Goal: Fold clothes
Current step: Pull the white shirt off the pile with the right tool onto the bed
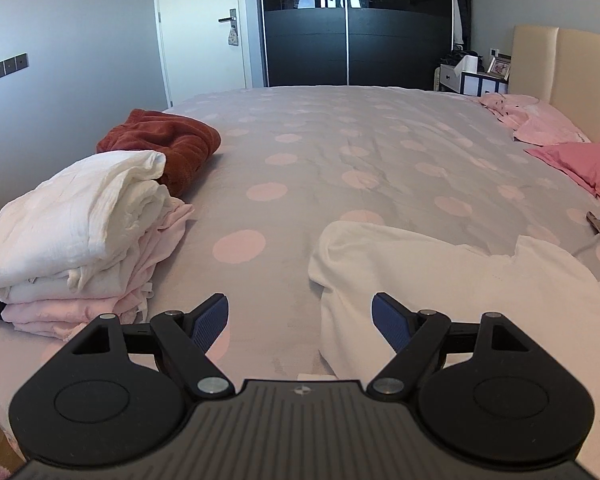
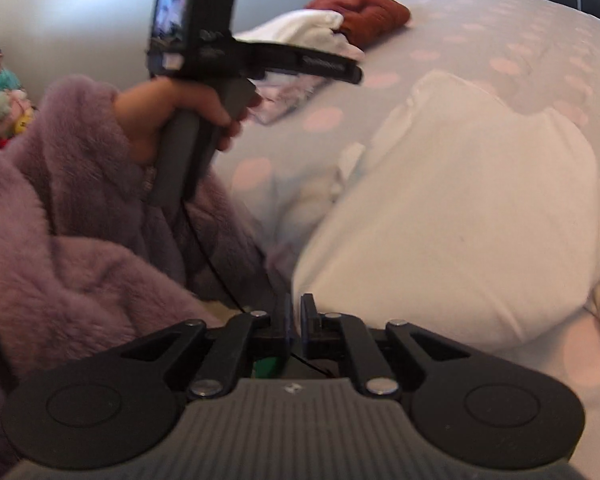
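- Right claw [image 2: 295,322]: jaws being held almost together with a thin gap, nothing seen between them.
- Left claw [image 1: 300,318]: jaws being held wide apart, empty, above the near edge of the bed [image 1: 340,140].
- White garment [image 1: 440,280]: lying spread on the bed, just beyond the left claw.
- Left hand [image 2: 180,116], in a purple fleece sleeve [image 2: 80,200], gripping the handle.
- Folded stack [image 1: 84,232] sitting at the bed's left edge, rust-red garment [image 1: 168,140] lying beyond it.

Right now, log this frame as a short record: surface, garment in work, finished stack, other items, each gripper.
surface: bed with dotted cover
garment: white shirt, spread flat at near edge
stack: folded whites and pinks, left side
beyond stack: rust garment
left gripper: open, empty, beside the shirt
right gripper: narrow gap, nothing held
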`<action>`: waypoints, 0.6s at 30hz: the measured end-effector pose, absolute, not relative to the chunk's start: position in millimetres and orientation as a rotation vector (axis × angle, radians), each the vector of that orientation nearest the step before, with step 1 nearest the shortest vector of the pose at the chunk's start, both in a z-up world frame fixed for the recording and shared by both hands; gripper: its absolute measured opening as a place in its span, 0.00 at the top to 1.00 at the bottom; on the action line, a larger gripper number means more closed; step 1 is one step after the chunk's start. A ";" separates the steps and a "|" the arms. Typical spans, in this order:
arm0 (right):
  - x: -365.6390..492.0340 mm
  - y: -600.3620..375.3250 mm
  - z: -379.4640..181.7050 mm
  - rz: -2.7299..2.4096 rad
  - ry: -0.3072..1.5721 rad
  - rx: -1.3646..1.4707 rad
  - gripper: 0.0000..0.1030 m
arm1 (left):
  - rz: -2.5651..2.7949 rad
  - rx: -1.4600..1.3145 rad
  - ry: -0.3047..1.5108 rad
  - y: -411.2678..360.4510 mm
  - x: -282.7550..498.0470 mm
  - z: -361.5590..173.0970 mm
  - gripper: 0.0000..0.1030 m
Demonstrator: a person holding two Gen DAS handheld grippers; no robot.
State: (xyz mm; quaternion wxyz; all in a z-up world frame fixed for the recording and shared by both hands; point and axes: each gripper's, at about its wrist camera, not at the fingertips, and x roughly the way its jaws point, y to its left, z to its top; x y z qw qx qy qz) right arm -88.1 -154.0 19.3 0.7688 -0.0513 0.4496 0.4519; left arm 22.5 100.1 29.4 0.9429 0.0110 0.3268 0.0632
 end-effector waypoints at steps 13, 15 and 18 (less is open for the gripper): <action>-16.0 -208.8 66.3 0.699 0.809 -0.276 0.62 | -0.063 0.096 0.734 112.5 83.6 31.4 0.23; 7.4 -213.1 62.6 0.633 0.802 -0.297 0.62 | -0.066 0.124 0.750 114.5 96.6 25.9 0.23; 39.6 -217.8 55.1 0.575 0.802 -0.291 0.61 | -0.081 0.119 0.783 119.5 115.5 14.7 0.23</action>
